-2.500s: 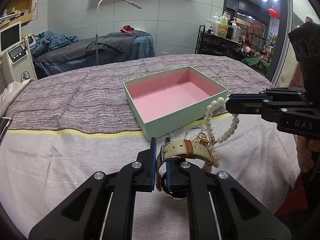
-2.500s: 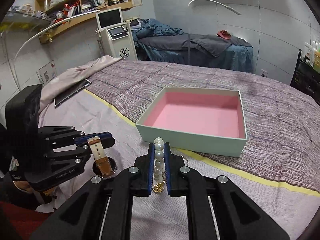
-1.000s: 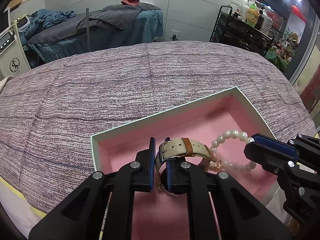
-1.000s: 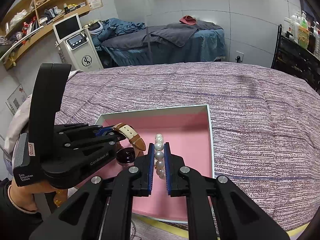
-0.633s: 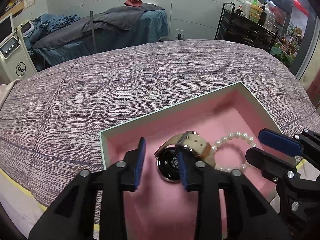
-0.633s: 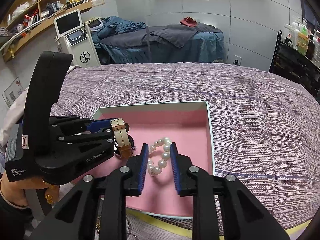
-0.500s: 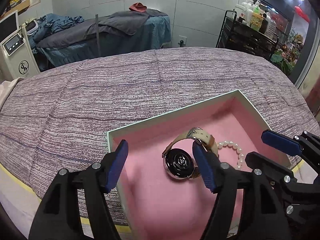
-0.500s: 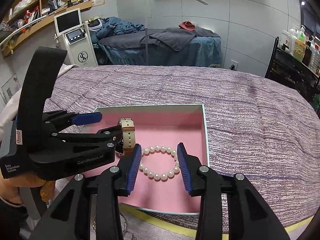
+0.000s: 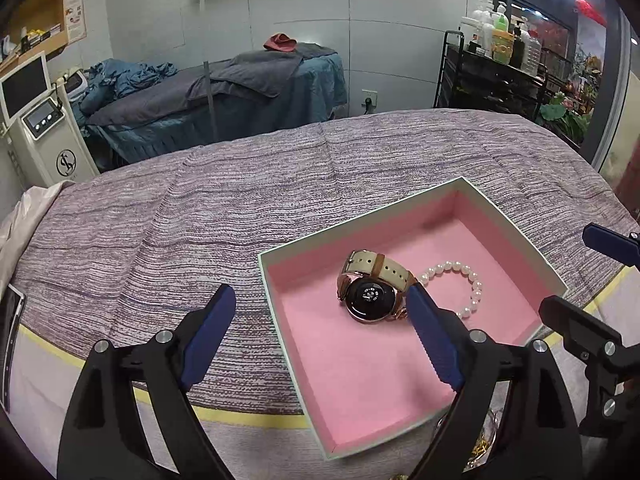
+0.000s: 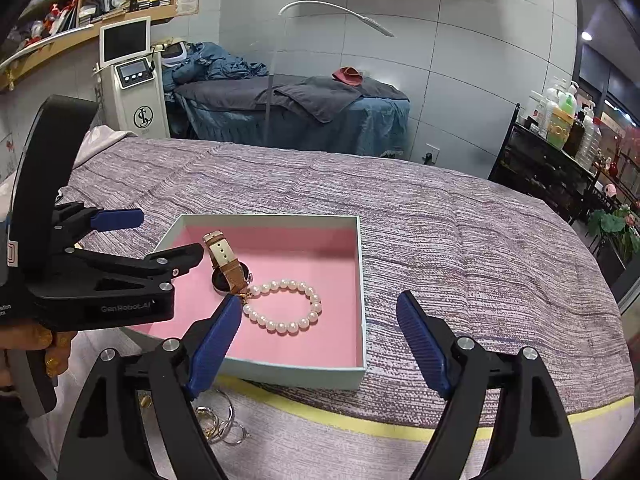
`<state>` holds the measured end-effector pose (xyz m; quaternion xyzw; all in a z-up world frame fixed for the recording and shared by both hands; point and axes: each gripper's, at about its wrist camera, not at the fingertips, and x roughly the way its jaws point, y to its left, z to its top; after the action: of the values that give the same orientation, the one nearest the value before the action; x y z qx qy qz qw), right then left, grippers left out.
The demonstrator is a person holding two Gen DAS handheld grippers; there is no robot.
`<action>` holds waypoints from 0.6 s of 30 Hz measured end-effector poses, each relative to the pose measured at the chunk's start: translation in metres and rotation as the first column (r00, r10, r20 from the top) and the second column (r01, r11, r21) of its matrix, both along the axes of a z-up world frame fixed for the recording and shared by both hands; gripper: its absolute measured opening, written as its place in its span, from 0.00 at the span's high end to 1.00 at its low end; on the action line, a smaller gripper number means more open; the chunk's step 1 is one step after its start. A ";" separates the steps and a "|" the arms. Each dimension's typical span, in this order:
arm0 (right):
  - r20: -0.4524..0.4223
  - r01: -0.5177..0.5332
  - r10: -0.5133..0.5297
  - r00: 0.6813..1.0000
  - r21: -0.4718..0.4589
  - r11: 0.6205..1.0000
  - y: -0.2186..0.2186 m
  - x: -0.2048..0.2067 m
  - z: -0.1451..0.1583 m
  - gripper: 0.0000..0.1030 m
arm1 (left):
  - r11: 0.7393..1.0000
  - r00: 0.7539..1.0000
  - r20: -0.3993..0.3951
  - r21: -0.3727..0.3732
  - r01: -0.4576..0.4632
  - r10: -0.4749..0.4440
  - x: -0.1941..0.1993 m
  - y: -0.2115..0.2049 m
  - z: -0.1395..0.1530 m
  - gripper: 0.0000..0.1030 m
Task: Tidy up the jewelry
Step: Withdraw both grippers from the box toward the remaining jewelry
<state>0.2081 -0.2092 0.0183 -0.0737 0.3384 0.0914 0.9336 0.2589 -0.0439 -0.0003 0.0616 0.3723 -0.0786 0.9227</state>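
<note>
Watch (image 9: 374, 285) (boxed) beyond spread fingers (image 9: 434, 338)

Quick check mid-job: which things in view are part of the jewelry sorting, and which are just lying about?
Part of the job:
- pink-lined box
- watch, in the box
- pearl bracelet, in the box
- loose rings on the bed, outside the box

Just lying about:
- tablet at the bed's edge
- treatment machine
- bottle rack
</note>
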 end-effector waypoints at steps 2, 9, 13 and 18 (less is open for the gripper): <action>0.003 0.004 -0.005 1.000 0.025 1.000 -0.006 -0.009 0.001 0.20 | 1.000 0.999 0.040 0.015 0.012 -0.012 -0.014 0.002 0.004 0.09; -0.003 0.004 -0.004 1.000 0.093 0.996 -0.020 -0.037 -0.007 0.19 | 0.999 0.996 0.082 0.017 0.045 -0.047 -0.071 0.018 -0.006 0.06; -0.026 -0.014 0.016 1.000 0.094 0.995 -0.018 -0.051 -0.019 0.18 | 0.999 0.997 0.064 0.007 0.042 -0.042 -0.096 0.023 -0.018 0.06; -0.052 -0.057 0.060 0.997 0.058 0.997 -0.013 -0.066 -0.037 0.18 | 0.999 0.998 0.050 -0.004 0.046 -0.046 -0.122 0.028 -0.032 0.06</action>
<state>0.1422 -0.2224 -0.0184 -0.0545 0.3586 0.1300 0.9228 0.1371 -0.0161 -0.0322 0.0695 0.3474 -0.0993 0.9298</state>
